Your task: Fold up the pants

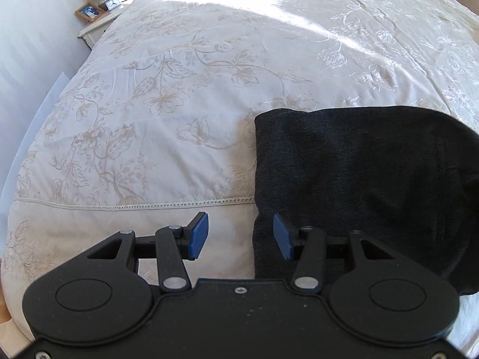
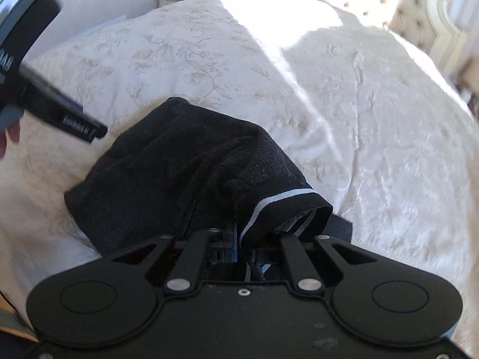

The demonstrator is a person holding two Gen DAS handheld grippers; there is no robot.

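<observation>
Pants (image 1: 359, 179), dark, on bed (image 1: 179, 104). Left hand-held gripper (image 1: 241, 236): wide apart, holding nothing, pants at 2 o'clock. Right hand-held gripper (image 2: 241, 246): clamped on waistband.

A bed (image 1: 185, 95) under a cream floral bedspread fills the room, sunlight striking its far side. Beyond stand a white wall (image 1: 39, 30), a nightstand (image 1: 98, 25) and a tufted headboard (image 2: 374, 3).

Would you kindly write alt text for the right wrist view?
The right gripper is shut on dark charcoal knit pants, gripped near their white-striped waistband, above a cream floral-embroidered bedspread. The left gripper's black body shows blurred at upper left.
</observation>
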